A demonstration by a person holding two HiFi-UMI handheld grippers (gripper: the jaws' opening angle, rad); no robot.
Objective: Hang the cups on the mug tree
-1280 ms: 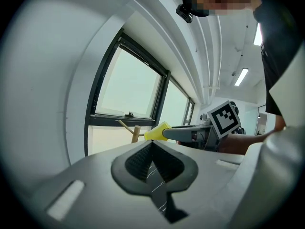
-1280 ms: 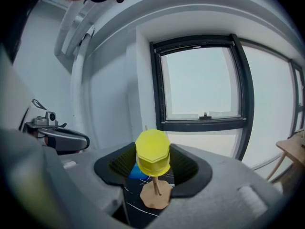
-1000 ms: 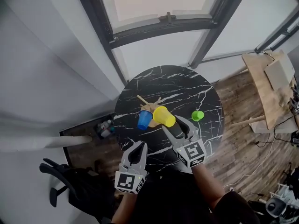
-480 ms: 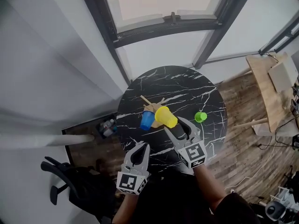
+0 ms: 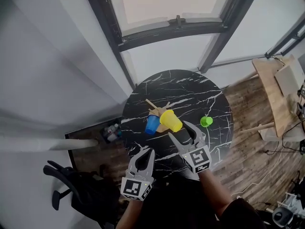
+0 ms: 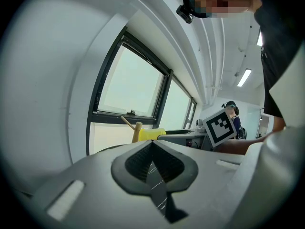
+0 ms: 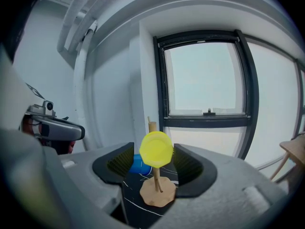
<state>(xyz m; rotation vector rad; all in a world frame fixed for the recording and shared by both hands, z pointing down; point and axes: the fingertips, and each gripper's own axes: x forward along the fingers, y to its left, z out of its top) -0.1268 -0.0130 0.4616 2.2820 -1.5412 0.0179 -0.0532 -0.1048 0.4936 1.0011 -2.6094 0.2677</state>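
Note:
The wooden mug tree (image 5: pixel 157 109) stands mid-table with a blue cup (image 5: pixel 152 124) and a yellow cup (image 5: pixel 170 120) hanging on it. A green cup (image 5: pixel 206 121) sits on the table to the right. My right gripper (image 5: pixel 183 132) is just behind the yellow cup (image 7: pixel 156 148). Its jaws are opening: the cup hangs between them on a peg, with gaps on both sides. The tree's base (image 7: pixel 157 192) and the blue cup (image 7: pixel 138 165) show below. My left gripper (image 5: pixel 143 157) is shut and empty near the table's front edge, its closed tips (image 6: pixel 152 164) pointing toward the tree (image 6: pixel 137 130).
The round black marble table (image 5: pixel 200 92) stands below a window. A dark office chair (image 5: pixel 71 185) is at the lower left. A wooden desk (image 5: pixel 276 94) is at the right, over wood flooring. Small bottles (image 5: pixel 112 131) lie on the floor left of the table.
The right gripper's jaws have widened off the yellow cup, which stays hanging on the tree. The left gripper has barely moved.

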